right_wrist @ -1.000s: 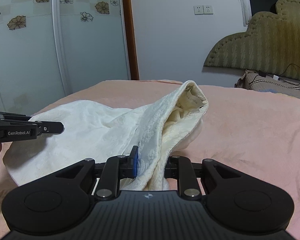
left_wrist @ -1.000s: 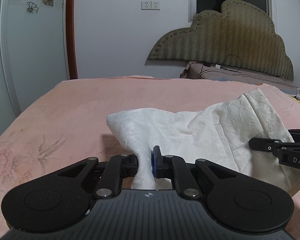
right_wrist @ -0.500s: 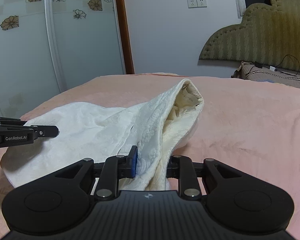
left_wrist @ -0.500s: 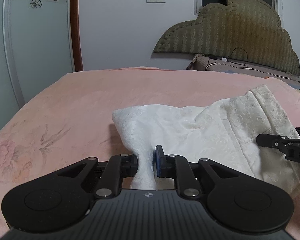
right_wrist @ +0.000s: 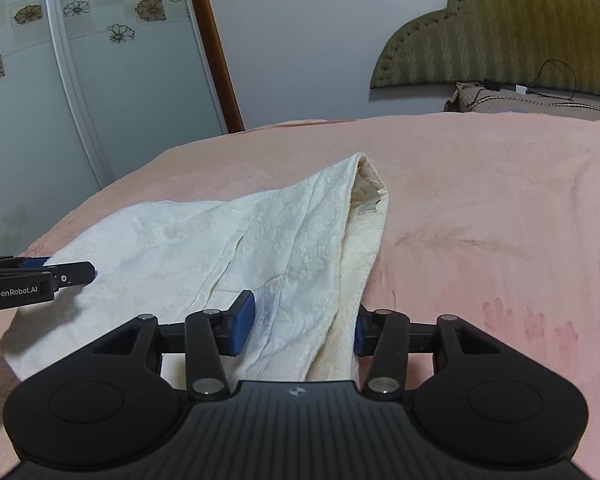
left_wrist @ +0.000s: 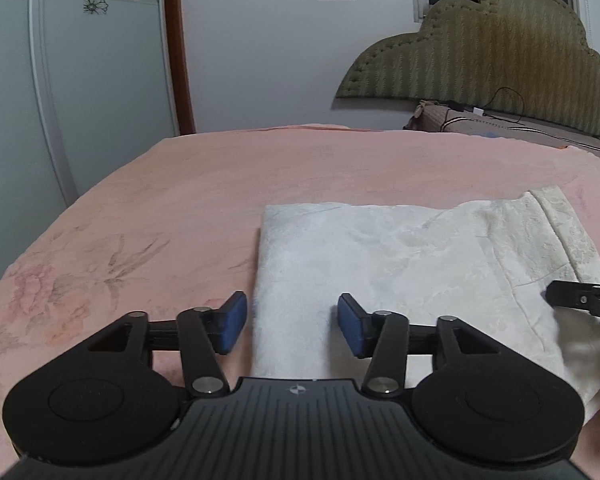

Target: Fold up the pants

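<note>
White embossed pants (left_wrist: 400,264) lie folded on the pink bed, left edge straight; the waistband (right_wrist: 366,196) points away in the right wrist view. My left gripper (left_wrist: 292,326) is open, jaws apart either side of the near left corner of the cloth. My right gripper (right_wrist: 304,328) is open too, with the waistband end of the pants (right_wrist: 260,252) lying loose between its blue pads (right_wrist: 242,322). Each gripper shows at the edge of the other's view: the right one (left_wrist: 580,300) and the left one (right_wrist: 40,276).
The pink bedspread (left_wrist: 260,176) stretches to the far edge. A padded olive headboard (left_wrist: 480,48) leans on the wall at right, with a cushion and cable (left_wrist: 500,114) below it. Flowered sliding doors (right_wrist: 80,80) stand at left.
Both grippers went from shut on the pants to open. The cloth dropped and now lies flatter on the bed, its left edge straight.
</note>
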Motion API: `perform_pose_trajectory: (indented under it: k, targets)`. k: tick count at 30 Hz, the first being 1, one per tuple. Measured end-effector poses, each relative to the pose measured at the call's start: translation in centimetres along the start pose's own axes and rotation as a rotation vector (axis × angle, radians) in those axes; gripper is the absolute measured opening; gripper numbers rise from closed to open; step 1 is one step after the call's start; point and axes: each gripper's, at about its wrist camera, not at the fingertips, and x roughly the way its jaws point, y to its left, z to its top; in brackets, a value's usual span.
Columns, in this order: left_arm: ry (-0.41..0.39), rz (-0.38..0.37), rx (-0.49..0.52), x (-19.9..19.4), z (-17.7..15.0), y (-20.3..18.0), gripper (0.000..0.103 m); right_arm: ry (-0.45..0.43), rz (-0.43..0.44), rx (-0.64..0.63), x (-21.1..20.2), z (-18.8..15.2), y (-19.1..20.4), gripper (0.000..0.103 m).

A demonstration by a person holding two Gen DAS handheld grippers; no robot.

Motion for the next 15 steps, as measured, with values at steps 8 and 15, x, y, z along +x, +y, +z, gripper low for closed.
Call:
perform_pose_trajectory:
  k: [8, 15]
  targets:
    - [0.087, 0.022, -0.108, -1.4, -0.3, 2.6, 0.079, 0.014, 0.010, 0.029, -1.3, -1.0, -0.8, 0.053]
    - [0.131, -0.002, -0.102, -3.9, -2.0, 4.0, 0.090, 0.017, 0.019, 0.048, -3.8, -1.8, -1.2, 0.053]
